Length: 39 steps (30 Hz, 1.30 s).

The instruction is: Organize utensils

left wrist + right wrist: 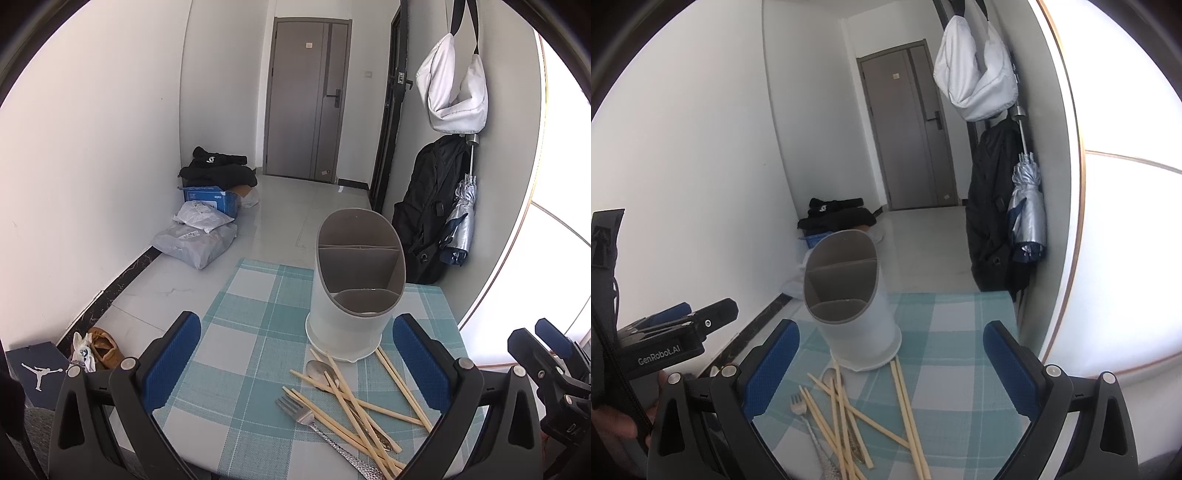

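— Left gripper (pixel 297 360)?
— Spread wide, empty; above the near edge of the checked mat (pixel 236 306). Chopsticks (pixel 354 402), fork (pixel 301 410) and spoon (pixel 319 369) heaped lower centre, between the blue pads (pixel 171 362). Holder (pixel 356 280) upright just beyond, touching the pile.

— Right gripper (pixel 892 369)?
— Also agape, gripping nothing. Same heap lower centre, holder upper left of it.

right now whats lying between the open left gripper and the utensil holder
Only bare checked placemat lies straight ahead of the left gripper. In the left wrist view the wooden chopsticks, spoon and fork lie lower right, before the utensil holder.
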Tool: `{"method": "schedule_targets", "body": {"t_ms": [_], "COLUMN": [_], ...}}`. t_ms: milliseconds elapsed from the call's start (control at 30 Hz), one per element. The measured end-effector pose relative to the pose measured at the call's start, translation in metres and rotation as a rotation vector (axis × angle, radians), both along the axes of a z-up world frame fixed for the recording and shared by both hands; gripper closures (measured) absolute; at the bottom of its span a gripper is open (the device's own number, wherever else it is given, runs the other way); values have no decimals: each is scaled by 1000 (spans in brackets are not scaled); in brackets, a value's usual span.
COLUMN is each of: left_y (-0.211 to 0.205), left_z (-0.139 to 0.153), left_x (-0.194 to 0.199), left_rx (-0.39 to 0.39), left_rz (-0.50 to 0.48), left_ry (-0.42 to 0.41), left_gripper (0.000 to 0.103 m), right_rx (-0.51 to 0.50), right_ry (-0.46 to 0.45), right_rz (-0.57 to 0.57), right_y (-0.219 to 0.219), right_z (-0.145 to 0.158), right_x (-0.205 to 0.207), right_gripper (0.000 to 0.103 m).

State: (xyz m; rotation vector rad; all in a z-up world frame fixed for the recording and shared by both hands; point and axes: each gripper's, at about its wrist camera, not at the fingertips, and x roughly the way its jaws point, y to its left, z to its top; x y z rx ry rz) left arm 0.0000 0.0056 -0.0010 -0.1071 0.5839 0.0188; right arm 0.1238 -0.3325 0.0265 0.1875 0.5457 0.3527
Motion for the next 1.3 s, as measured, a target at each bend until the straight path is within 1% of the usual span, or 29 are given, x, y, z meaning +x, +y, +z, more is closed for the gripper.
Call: {"method": "schedule_targets", "body": {"t_ms": [167,367,433,533,633,700,733,767,833,867,900,933,1033,1100,1133,1200,1300], "left_y": [1,2,6,16,27,36,40,44,50,52,55,58,63,66,68,71,74], "left_z": [-2,-9,-15,-28,-39,-46,-48,-51,-58,-61,-65,-67,-76,-80,-82,-84,-91], "left_x": [4,10,17,30,42,50,52,55,62,64,67,68,73,75,75,76,81], "left_rx": [-19,-40,-87,-199,-290,-334,-339,-339,-331,-329,-327,-323,-307,-295,-295,-292,-290], "left_rz": [-12,-37,-59,-62,-43,-11,1,20,53,62,72,77,91,99,103,111,113], "left_ry": [17,53,101,185,245,265,272,285,318,332,348,356,387,405,412,427,453], "left_gripper": [1,1,1,1,1,1,1,1,1,1,1,1,1,1,1,1,1], "right_rx": [-1,2,7,-19,-89,-120,-136,-147,-189,-207,-222,-242,-286,-310,-316,-335,-331], "right_ry": [8,11,44,112,216,278,328,359,428,450,470,493,514,526,531,539,559], "right_rz": [-14,11,23,47,68,83,102,118,155,171,190,212,246,266,278,291,301], "right_y": [0,1,2,5,10,13,15,16,22,25,27,32,42,46,48,52,54], "right_z": [-1,-6,-11,-18,-33,-46,-56,-65,-84,-92,-100,-109,-125,-133,-136,-143,-146], "right_x": [2,5,13,31,61,76,87,94,107,111,115,119,122,122,122,123,123], "right_gripper": [2,2,2,3,9,16,18,23,28,37,42,43,50,62,64,66,68]}}
